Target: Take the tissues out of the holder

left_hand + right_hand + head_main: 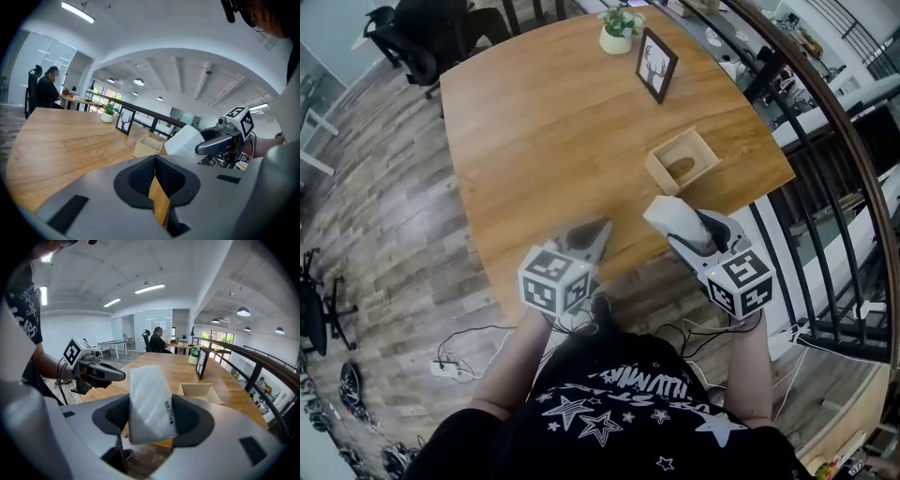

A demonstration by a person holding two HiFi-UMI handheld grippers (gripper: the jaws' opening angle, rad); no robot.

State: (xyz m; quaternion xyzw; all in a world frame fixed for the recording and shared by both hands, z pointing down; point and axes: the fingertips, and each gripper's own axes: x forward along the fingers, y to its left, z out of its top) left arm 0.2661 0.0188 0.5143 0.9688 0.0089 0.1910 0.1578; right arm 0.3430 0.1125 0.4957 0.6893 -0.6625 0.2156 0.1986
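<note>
Standing at the near edge of the long wooden table (534, 122), the person holds a grey two-jaw gripper in each hand, both pointed out over the tabletop; the right gripper (689, 232) has its jaws spread wide and pressed against the two long sides of a white plastic-wrapped tissue pack (147, 399), which stands up between the dark pads with a line of small black print running along one edge; the pack is up in the air above the table's near edge, clear of the square light-wood tissue holder (660, 174) and touching nothing but the pads; that holder sits open-topped on the table close to its right-hand edge, just beyond the lifted pack; the left gripper (154, 176) has its jaws drawn together, the textured pads meeting at the tip with nothing caught between them, and it hangs over the near part of the table, to the left of the right one and apart from it; farther along the table a black-framed picture of a bare tree or antlers (656, 64) stands upright, and beyond that a small green plant in a pale pot (619, 30) sits near the far end.
</note>
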